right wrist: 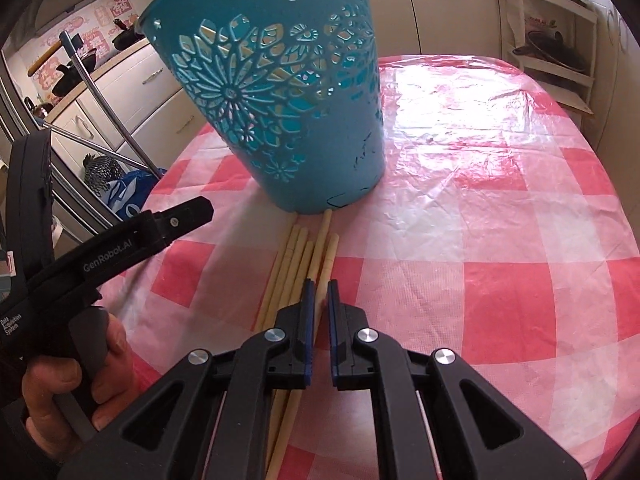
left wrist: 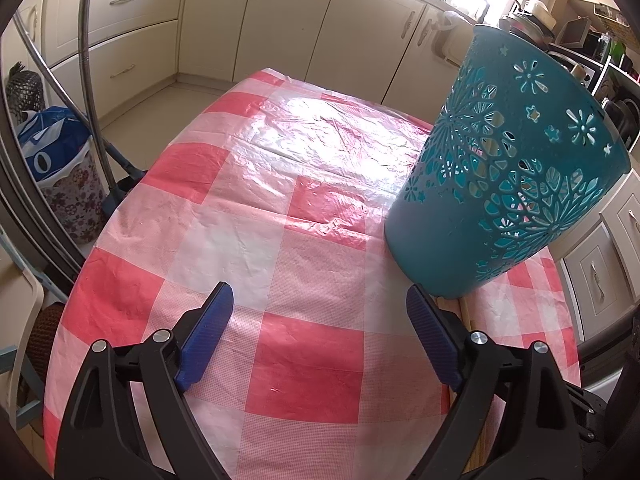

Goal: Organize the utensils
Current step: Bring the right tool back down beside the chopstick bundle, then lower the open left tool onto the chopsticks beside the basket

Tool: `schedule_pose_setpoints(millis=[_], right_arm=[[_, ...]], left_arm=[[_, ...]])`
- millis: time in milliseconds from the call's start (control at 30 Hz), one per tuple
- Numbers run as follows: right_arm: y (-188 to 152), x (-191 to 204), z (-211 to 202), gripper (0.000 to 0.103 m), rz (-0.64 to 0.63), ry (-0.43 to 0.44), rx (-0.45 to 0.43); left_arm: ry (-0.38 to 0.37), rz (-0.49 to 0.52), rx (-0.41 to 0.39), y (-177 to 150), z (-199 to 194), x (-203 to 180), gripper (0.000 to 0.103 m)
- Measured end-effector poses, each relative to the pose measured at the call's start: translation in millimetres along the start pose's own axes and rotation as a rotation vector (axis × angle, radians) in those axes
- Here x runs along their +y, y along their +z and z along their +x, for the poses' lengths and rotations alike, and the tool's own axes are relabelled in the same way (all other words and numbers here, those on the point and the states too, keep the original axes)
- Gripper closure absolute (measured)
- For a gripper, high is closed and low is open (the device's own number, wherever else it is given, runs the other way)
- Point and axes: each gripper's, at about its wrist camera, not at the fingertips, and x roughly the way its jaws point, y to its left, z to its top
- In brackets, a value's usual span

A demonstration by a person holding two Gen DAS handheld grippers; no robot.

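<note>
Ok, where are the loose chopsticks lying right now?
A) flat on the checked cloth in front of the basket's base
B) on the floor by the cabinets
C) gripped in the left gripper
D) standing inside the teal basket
A: the chopsticks lie flat on the checked cloth, pointing at the teal basket's base.

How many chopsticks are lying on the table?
6 chopsticks seem to show, side by side on the checked tablecloth just before the teal basket. One runs between the right tongs; overlaps may hide more.
</note>
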Motion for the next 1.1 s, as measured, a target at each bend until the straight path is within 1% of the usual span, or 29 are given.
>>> schedule_pose_setpoints(millis=[167,300,400,533,667,867,1033,1100], right_arm=[[-2,14,2,0.095,-0.103,-0.062,0.013],[-4,9,-5,0.095,-0.126,-0.049,0.052],[-11,-4,-15,0.095,-0.108,-0.05,0.051],[-17,-22,-22,0.096,-0.028,-0.007,0.033],[-18,-27,-24,0.096,0.005,0.025,0.024],[-18,-31,-24,0.096,0.024,0.05,0.02],[-17,-33,-25,0.096,0.031,0.055,0.021],[-18,-33,-25,0.096,0.03,0.054,0.022]], left_arm=[[0.002,0.005,0.003,0,0,-1,0.018],[0.004,0.016,0.007,0,-1,-2,0.018],[-0.021,0.085,0.029,-7,-7,-15,0.018],[-0.048,0.168,0.036,-24,-17,-38,0.018],[-0.009,0.249,0.036,-32,-20,-57,0.018],[0.038,0.239,0.09,-32,-10,-54,0.018],[0.078,0.303,0.099,-36,-5,-64,0.019],[0.092,0.309,0.093,-37,-5,-66,0.02]])
